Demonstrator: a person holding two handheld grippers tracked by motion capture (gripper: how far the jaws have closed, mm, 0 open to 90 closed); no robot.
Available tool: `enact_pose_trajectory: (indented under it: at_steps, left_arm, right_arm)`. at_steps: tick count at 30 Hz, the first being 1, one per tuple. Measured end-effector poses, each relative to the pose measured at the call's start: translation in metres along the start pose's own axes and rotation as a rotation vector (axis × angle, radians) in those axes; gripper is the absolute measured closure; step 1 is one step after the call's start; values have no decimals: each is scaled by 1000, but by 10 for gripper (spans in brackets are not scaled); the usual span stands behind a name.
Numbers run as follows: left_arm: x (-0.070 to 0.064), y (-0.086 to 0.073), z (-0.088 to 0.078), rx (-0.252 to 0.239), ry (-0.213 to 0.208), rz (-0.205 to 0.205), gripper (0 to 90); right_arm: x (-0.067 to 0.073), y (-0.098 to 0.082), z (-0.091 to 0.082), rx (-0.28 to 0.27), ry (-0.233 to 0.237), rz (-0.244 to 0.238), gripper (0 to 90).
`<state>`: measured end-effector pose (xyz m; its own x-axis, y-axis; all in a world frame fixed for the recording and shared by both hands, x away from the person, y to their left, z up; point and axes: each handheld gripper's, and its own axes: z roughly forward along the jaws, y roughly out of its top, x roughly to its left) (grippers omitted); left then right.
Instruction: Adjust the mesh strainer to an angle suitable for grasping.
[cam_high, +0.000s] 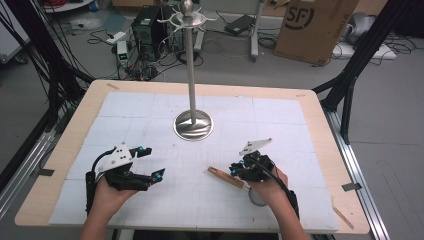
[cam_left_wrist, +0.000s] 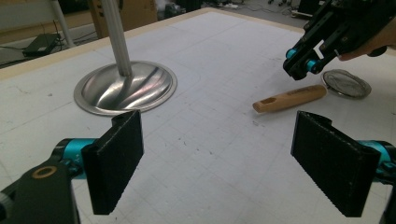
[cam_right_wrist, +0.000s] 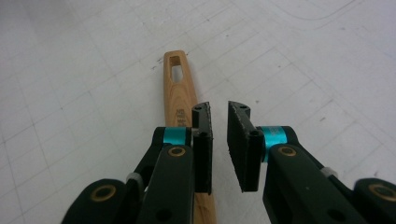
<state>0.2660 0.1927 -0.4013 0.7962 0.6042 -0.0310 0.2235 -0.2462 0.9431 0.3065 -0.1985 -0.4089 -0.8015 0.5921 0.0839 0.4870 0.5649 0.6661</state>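
Steel stand (cam_high: 193, 124) beyond wooden-handled strainer (cam_high: 226, 177) — right gripper (cam_high: 239, 169) above; nothing between.

The stand (cam_high: 192, 75) is polished, mirror-bright metal with a glossy domed base, the strainer's handle (cam_right_wrist: 180, 91) is smooth pale wood with visible grain and its round mesh (cam_left_wrist: 346, 84) dull metal, the table (cam_high: 320, 107) has a light wood edge under a matt white gridded sheet.

Wooden-handled strainer (cam_high: 227, 177), flat on white mat, right claw (cam_high: 235, 169) above handle
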Motion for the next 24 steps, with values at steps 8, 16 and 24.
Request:
enact_pose_trajectory:
  at_steps: [8, 16, 24]
  left_arm:
    - [0, 0, 0, 0, 0, -1, 175]
    - [-3, 1, 2, 6, -4, 6, 176]
    - [-4, -1, 3, 13, -2, 16, 176]
  right_arm:
    - [-4, -8, -13, -36, 7, 14, 741]
    - [-3, -16, -21, -41, -3, -7, 630]
    - [1, -20, -24, -21, 15, -42, 559]
